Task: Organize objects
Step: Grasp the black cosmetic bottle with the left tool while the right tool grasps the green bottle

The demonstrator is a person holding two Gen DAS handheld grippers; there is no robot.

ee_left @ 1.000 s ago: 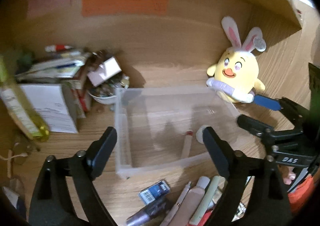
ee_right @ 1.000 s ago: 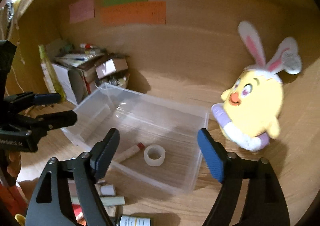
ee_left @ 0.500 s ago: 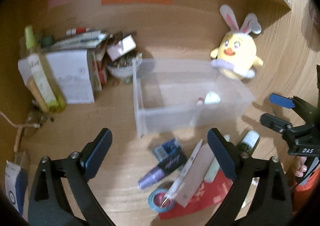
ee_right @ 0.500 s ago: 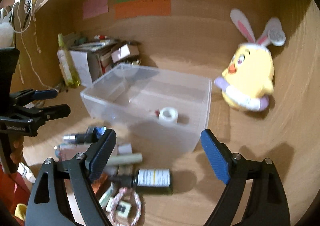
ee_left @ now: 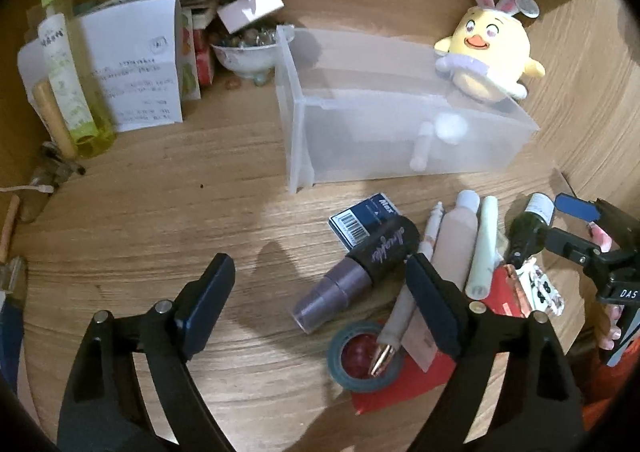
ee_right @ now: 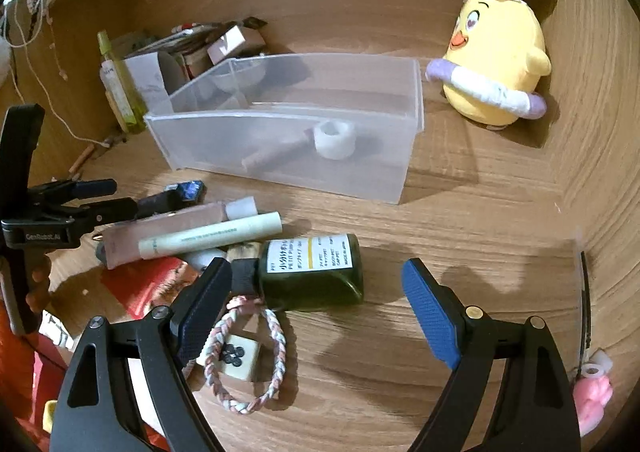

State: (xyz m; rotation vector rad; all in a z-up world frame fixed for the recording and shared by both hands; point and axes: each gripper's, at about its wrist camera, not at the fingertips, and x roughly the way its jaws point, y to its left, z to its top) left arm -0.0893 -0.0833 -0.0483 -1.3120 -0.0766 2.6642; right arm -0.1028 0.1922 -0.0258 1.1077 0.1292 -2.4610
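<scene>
Evidently the right gripper [ee_right: 316, 304] hung spread and empty over the green bottle [ee_right: 310, 272]: hard, slick glass, likely best pinched across its body; left gripper [ee_left: 320, 302] also gaped.

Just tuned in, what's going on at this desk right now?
A person is tidying clutter into the clear plastic bin, which already holds a tape roll and a small tube. Both hand-held grippers are open and empty. The right hand-held gripper hovers over the dark green bottle lying on its side; the left hand-held gripper hangs near the purple tube in the loose pile.
</scene>
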